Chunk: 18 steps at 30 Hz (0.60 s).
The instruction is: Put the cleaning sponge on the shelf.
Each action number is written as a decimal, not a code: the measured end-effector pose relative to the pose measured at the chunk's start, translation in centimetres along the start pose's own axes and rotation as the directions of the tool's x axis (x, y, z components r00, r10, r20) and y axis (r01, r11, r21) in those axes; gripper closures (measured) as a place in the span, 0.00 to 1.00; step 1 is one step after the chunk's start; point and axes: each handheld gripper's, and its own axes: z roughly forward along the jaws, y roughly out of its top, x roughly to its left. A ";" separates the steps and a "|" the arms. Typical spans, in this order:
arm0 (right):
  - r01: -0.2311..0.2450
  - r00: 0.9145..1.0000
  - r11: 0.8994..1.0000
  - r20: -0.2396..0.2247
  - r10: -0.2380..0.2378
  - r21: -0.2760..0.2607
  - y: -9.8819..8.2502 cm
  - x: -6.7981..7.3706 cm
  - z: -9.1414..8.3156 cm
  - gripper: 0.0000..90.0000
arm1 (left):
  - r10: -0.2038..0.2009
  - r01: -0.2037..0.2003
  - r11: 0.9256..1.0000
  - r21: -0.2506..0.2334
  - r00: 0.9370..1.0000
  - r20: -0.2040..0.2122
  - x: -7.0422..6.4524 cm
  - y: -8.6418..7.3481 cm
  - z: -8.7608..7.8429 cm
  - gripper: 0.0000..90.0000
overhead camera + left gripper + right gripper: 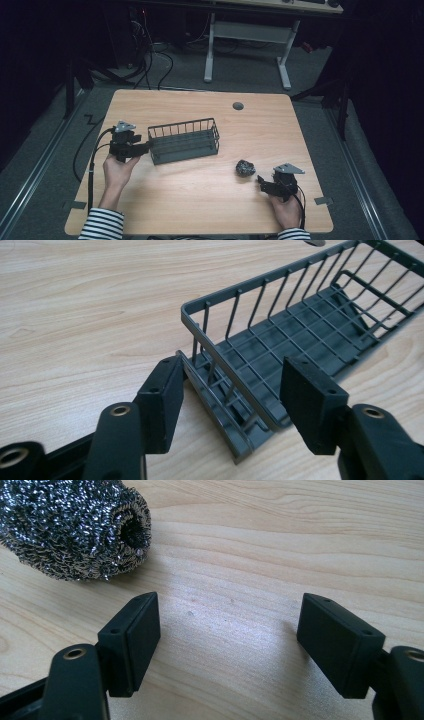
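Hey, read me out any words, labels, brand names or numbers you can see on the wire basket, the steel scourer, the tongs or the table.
None: the wire basket, steel scourer, left tongs, right tongs and wooden table bear no readable text, label or number.

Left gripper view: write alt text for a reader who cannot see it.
The left tongs straddle the near corner of a dark grey wire basket on a light wooden table. One black pad touches the basket's end wall, while the other pad stands apart over its long side. The basket lies empty, stretching away to the upper right.
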 end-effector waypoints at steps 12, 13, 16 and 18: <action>0.000 1.000 1.000 0.000 0.000 0.000 0.0 0.0 0.0 0.28 | -0.021 0.021 1.000 0.010 1.000 0.008 0.1 0.0 1.5 0.65; 0.000 1.000 1.000 0.000 0.000 0.000 0.0 0.0 0.0 0.28 | -0.018 0.018 1.000 0.011 1.000 0.010 0.0 0.0 1.6 0.66; 0.000 1.000 1.000 0.000 0.000 0.000 0.0 0.0 0.0 0.28 | -0.005 0.005 1.000 0.015 1.000 0.001 -0.3 0.1 1.8 0.67; 0.000 1.000 1.000 0.000 0.000 0.000 0.0 0.0 0.0 0.28 | -0.002 0.002 1.000 0.013 1.000 0.005 -0.4 0.1 1.8 0.67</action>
